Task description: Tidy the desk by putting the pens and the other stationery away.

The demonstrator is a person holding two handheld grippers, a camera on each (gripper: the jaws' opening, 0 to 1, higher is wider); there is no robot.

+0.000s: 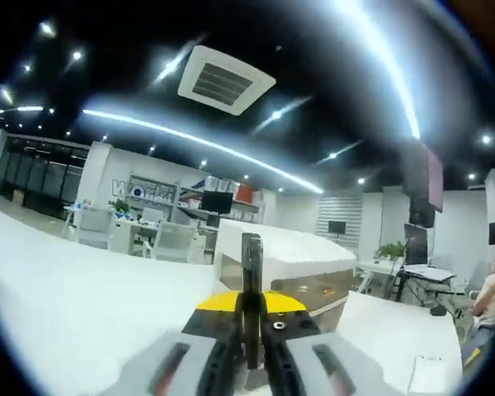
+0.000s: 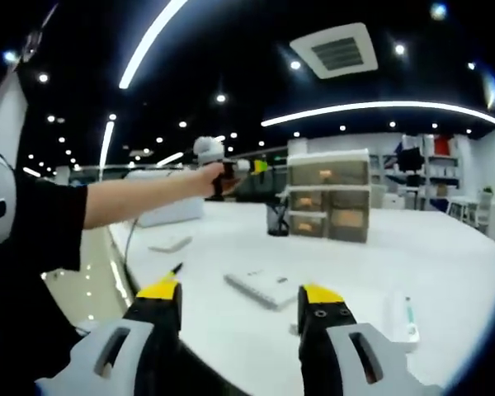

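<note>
Your left claw (image 1: 252, 330) is clamped on a dark pen (image 1: 252, 264), held upright and raised toward the drawer unit (image 2: 328, 194) and pen holder (image 2: 276, 219). Your right claw (image 2: 241, 307) hangs wide, empty, above the table (image 2: 445, 256), ready for the notebook (image 2: 264, 287).

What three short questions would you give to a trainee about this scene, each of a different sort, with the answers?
1. True or false: the right claw is open and holds nothing.
2. Choose one: what does the left claw grip? A) a dark slim object standing up between the jaws; B) a pair of scissors; C) a stapler.
3. Fill in the gap: in the right gripper view, the dark holder stands right beside the stacked ____ unit.

Key: 1 true. 2 A. 3 drawer: it is the drawer unit.
</note>
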